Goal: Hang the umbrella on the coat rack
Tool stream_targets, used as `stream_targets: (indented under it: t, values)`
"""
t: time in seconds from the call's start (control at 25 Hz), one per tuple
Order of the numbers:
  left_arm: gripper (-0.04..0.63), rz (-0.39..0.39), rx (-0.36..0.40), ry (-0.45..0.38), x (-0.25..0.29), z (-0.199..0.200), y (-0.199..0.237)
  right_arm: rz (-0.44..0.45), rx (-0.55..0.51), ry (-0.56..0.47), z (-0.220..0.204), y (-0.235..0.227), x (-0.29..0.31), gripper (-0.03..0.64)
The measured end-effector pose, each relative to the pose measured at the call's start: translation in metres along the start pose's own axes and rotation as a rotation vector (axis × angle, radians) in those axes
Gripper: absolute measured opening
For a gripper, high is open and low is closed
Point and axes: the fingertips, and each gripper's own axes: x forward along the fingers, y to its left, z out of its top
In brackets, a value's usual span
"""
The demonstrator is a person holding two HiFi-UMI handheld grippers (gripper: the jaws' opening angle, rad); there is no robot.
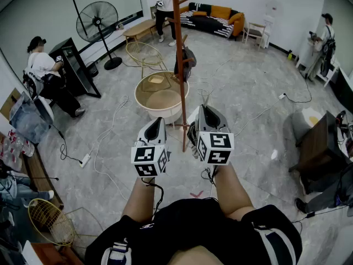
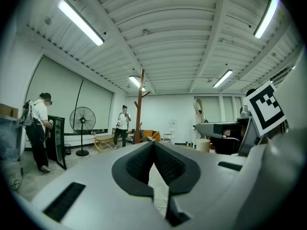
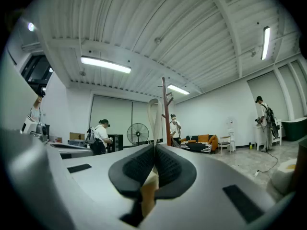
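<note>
The left gripper (image 1: 156,120) (image 2: 153,145) and the right gripper (image 1: 205,110) (image 3: 154,147) are held side by side and level, over the grey floor (image 1: 251,148). Both point toward the coat rack (image 1: 182,104) (image 2: 140,104) (image 3: 164,109).

The left gripper's jaws are pressed together with nothing between the pads. The right gripper's jaws are also closed, but they pinch a thin pale loop (image 3: 150,119) (image 2: 196,111). The loop stands up as a narrow arch above the jaw tips, and a tan strip shows in the gap under the pads. Whether this loop belongs to the umbrella cannot be told, since whatever hangs below the gripper is hidden.

The coat rack is a brown pole with short pegs. Its foot stands on the floor just beyond the grippers, nearer the right one. About midway up the pole a dark folded shape (image 1: 185,64) hangs from a peg. It is too small to tell if it is an umbrella.

A round pale table (image 1: 165,99) sits just beside the rack's foot, to its left. Farther off, toward the far wall, stand a black fan (image 1: 97,21) and a sofa (image 1: 212,16) with orange cushions.
</note>
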Motion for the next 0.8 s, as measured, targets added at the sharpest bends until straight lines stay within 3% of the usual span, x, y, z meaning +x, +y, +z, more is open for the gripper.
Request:
stream_targets:
  t: [0.8]
  values:
    - [0.014,0.005,0.010,-0.011,0.069,-0.009,-0.089,0.030,0.029,-0.005,-0.006,-0.106,0.003,0.018]
